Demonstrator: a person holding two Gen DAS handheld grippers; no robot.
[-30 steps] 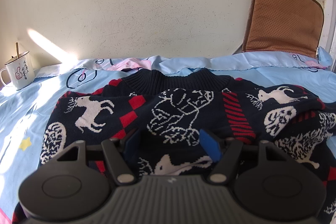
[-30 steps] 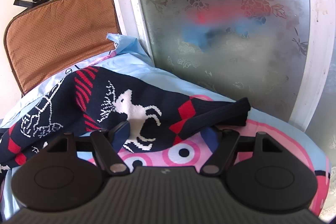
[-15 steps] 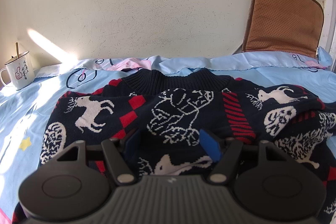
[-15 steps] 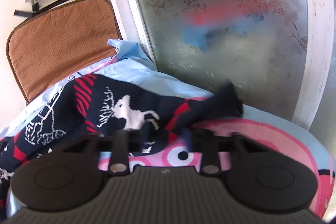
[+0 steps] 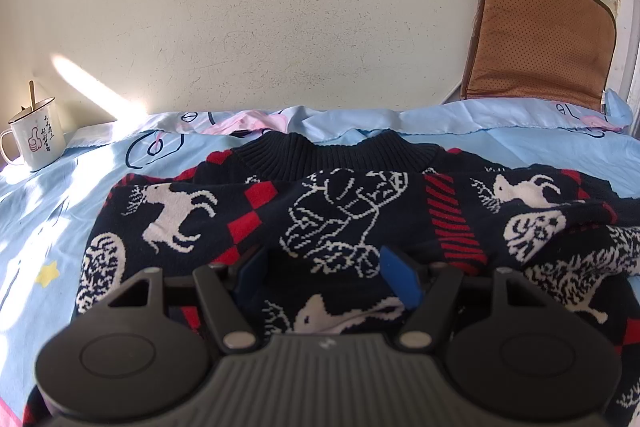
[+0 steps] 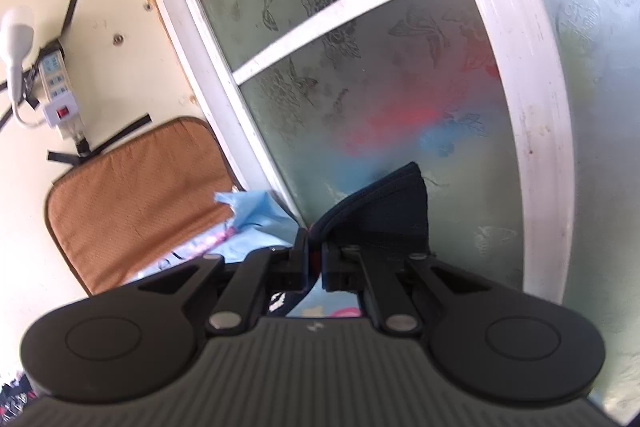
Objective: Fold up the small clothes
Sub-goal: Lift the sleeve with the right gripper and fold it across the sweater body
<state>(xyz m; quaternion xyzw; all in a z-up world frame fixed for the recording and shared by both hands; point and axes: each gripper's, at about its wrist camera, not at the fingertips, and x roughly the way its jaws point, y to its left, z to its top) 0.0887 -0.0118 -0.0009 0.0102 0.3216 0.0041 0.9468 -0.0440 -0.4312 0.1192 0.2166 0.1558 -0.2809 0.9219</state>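
Observation:
A small dark navy sweater [image 5: 328,211] with white deer and red patches lies spread on the light blue bed sheet [image 5: 44,219], collar toward the wall. My left gripper [image 5: 326,277] is open, its blue pads resting over the sweater's middle. My right gripper [image 6: 315,259] is shut on the sweater's sleeve cuff [image 6: 384,207] and holds it lifted in front of the frosted window; the rest of the sleeve hangs below, mostly hidden.
A white enamel mug [image 5: 36,135] stands at the far left of the bed. A brown seat cushion [image 5: 540,39] leans against the wall at the right, also in the right wrist view [image 6: 140,195]. A frosted glass window [image 6: 400,67] and a power strip [image 6: 56,95] are nearby.
My right gripper closed on the sleeve cuff and lifted it up off the bed, tilting toward the window. The left gripper has not moved.

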